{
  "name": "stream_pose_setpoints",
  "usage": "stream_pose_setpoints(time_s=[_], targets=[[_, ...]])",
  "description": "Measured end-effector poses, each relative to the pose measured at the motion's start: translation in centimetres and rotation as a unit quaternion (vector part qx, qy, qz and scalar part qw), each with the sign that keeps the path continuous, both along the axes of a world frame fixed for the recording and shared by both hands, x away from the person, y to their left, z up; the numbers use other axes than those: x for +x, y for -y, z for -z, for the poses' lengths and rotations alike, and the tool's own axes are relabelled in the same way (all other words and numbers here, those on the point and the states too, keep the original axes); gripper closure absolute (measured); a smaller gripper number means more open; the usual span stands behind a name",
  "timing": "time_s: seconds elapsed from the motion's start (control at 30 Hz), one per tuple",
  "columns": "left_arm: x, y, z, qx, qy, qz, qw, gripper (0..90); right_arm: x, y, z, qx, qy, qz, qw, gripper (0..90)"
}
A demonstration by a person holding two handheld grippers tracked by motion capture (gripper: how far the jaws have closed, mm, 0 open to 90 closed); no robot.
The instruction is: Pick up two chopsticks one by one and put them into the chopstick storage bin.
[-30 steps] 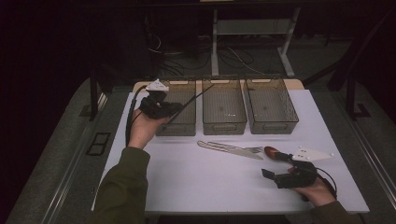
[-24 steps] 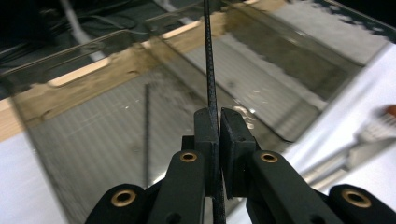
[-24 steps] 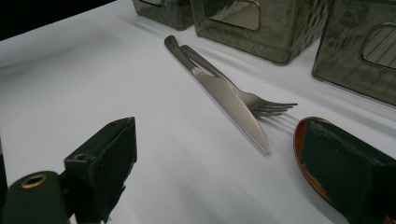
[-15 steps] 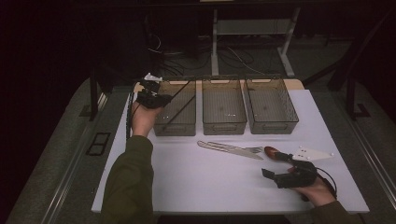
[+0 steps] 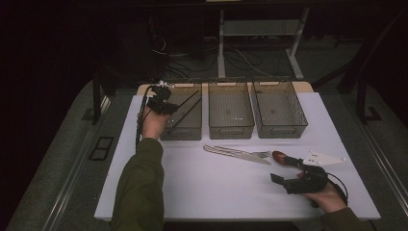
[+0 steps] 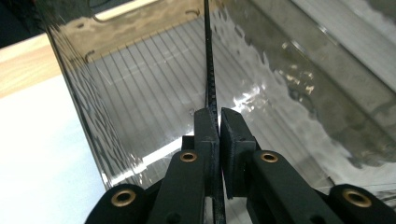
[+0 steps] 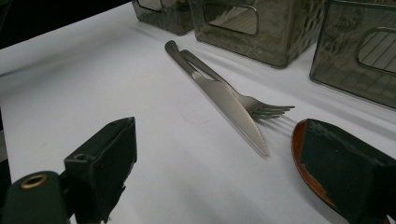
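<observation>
Chopstick (image 6: 208,60) pinched (upright); left gripper (image 6: 218,122) over bin (image 5: 185,126).

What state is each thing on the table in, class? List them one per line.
Left gripper: shut on a thin black stick, held over the left bin.
Black stick: gripped, reaching down into the left bin.
Left bin: upright, the stick's far end inside.
Middle bin: upright, empty.
Right bin: upright, empty.
Knife: lying flat across the fork.
Fork: lying flat under the knife.
Right gripper: open, holding nothing.
</observation>
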State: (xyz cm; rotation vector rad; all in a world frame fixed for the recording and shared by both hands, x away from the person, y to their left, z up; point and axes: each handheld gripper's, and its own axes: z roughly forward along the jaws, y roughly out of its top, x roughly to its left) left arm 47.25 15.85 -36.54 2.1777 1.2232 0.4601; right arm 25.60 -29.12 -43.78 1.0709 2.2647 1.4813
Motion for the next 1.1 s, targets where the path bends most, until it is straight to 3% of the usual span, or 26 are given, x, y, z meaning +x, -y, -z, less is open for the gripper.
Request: stream_pose_setpoints(time_s=[0.33, 0.53, 0.7, 0.9, 1.07, 1.1], targets=[[0.3, 0.2, 1.0, 0.021, -0.018, 0.003, 0.9996, 85.3, 0.0, 0.0, 0.0, 0.001, -0.001, 0.0, 1.0, 11.4], [0.4, 0.0, 1.4, 0.022, -0.023, 0.004, 0.9995, 84.4, -0.1, 0.0, -0.1, 0.001, -0.001, -0.001, 1.0, 11.4], [0.3, 0.0, 1.4, 0.024, -0.015, 0.006, 0.9996, 72.2, 0.0, 0.1, -0.1, 0.002, 0.0, 0.0, 1.0, 11.4], [-0.7, 0.1, 0.1, -0.019, 0.017, 0.038, 0.999, 58.1, 0.0, 0.1, 0.0, 0.001, -0.001, 0.002, 1.0, 11.4], [-2.4, 0.6, -1.3, -0.06, 0.045, 0.089, 0.9932, 47.8, 0.0, 0.1, 0.0, 0.0, -0.001, 0.002, 1.0, 11.4], [-2.8, 0.7, -1.4, -0.07, 0.051, 0.09, 0.9922, 47.0, 0.0, 0.1, 0.0, 0.0, -0.001, 0.002, 1.0, 11.4]])
